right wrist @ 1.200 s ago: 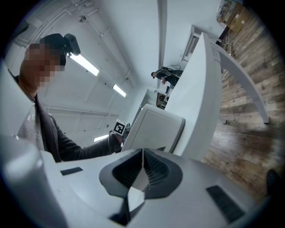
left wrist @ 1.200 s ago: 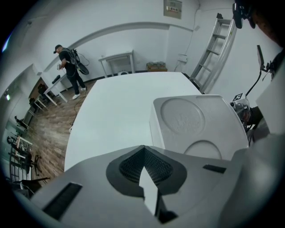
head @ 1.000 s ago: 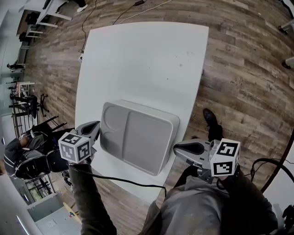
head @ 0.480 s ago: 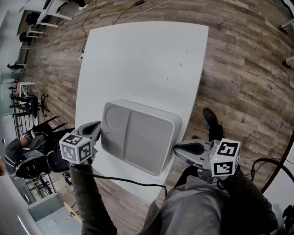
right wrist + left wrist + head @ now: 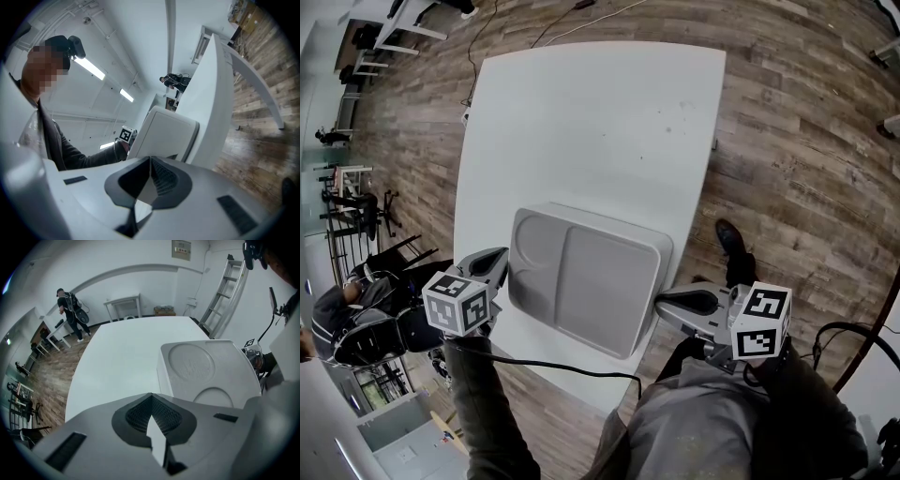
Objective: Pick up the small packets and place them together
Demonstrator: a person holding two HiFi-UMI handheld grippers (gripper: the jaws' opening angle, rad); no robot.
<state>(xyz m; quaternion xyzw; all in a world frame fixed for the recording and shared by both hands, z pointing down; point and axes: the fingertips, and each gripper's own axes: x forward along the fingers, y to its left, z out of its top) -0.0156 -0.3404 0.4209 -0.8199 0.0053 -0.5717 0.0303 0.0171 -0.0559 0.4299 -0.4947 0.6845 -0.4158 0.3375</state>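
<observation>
Packets are nowhere in view: none lies ahead of either claw and none is pinched. Over the last second nothing has changed. The left claw (image 5: 490, 260) and right claw (image 5: 667, 302) have kept their places, both with jaws pressed together on nothing, so the task looks not yet begun, or paused. The only thing within reach is a grey tub (image 5: 581, 277), apparently bottom up, lying between the two claws. Its near left corner is just beside the left claw's tip and its near right corner is close to the right claw. Whether packets sit under it cannot be told.

Beyond the tub the white surface (image 5: 581, 122) stretches away from the claws. The right claw hangs off its near edge, over wood-plank floor (image 5: 806, 141). Farther off, past the left claw, stand a ladder (image 5: 229, 287), a small side table (image 5: 123, 305) and a person (image 5: 68, 305) by the wall.
</observation>
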